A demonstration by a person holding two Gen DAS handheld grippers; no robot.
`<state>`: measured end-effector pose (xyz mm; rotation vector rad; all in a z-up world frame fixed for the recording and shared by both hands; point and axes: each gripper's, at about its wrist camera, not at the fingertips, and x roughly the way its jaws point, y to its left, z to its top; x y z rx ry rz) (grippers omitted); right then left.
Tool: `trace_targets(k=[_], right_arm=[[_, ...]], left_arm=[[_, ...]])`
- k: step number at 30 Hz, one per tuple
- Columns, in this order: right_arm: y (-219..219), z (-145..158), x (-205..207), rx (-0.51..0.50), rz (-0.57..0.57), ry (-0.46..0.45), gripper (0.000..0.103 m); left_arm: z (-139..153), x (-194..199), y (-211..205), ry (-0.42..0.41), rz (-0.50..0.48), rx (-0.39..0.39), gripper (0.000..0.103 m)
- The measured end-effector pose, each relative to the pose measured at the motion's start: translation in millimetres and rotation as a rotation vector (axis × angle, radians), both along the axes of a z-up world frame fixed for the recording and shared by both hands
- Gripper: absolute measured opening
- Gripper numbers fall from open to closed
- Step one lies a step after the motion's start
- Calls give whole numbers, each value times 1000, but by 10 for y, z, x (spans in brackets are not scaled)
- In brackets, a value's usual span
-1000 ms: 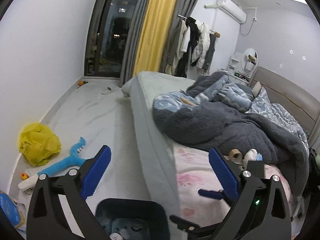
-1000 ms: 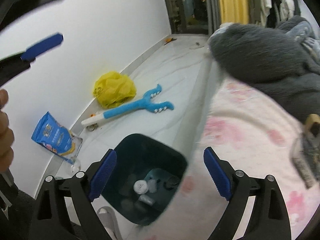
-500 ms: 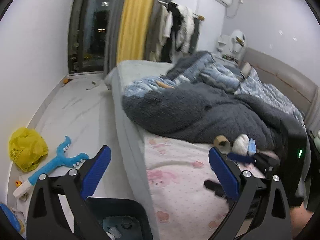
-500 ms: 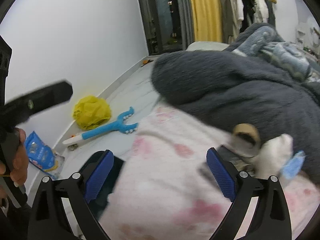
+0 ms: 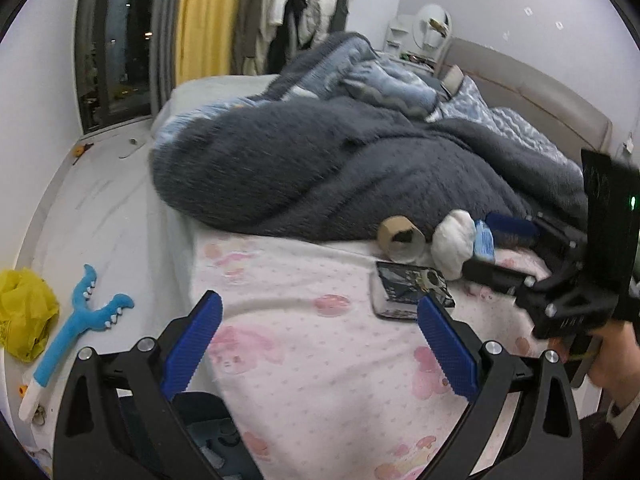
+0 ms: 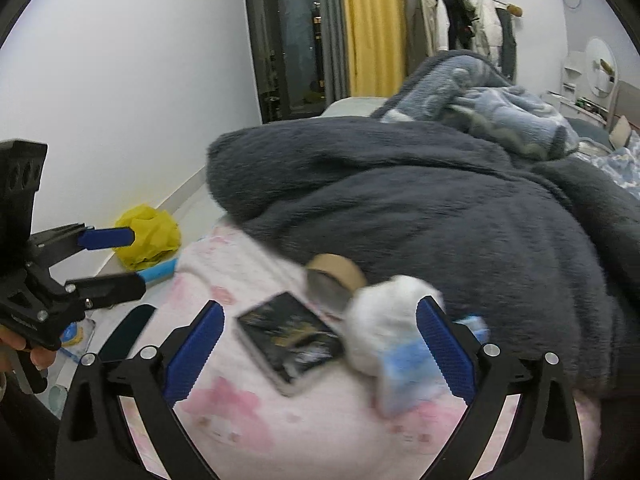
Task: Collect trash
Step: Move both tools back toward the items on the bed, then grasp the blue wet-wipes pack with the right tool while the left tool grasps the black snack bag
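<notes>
Tongs: right gripper [image 6: 318, 344] wide, empty, low centre of its view; left gripper [image 5: 318, 342] wide, empty, lower centre. Bed [image 5: 304, 344]: pink sheet, grey blanket [image 5: 320, 176] above. Bin [image 5: 208, 436]: bottom left. Trash mid-right: dark packet [image 6: 290, 338], white wad [image 6: 384, 320], cardboard tube [image 5: 400, 238]. Advice: straddle the wad only, avoid pinching sheet

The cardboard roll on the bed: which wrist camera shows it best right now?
The left wrist view: the cardboard roll is sharp there, its open end facing the camera, against the grey blanket. In the right wrist view it is motion-blurred and partly behind the white wad.
</notes>
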<state>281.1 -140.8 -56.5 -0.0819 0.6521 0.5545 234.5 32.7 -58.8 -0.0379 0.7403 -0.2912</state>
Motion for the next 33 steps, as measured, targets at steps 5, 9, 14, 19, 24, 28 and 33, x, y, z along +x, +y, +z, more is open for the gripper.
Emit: trace_targets(k=[5,9,14,19,24,28,33], right_arm=[[-264,-41,64,-2,-31,5,99],[-425,-143,170,-1,-37,39,99],[-489,-265,205,-30,-2,72,99],[-574,-361,251,-35,11,99,99],[-642,-430,283,-34,28,120,99],[-683,-472,325,-20,40,141,99],[-706,-485,339,0,53,155,99]], left_arm=[[-125,120,-174,37,-30,7,99],[-210,193,-315,60,-67,12,99],[-299,261,-503,84,-127,8,99],[-389,341,-672,111,-172,17,99],[-496,397,-806,144,-199,26,99],[-567,422,-912,150,-210,57,98],[-591,446,-937,154,-212,64,93]])
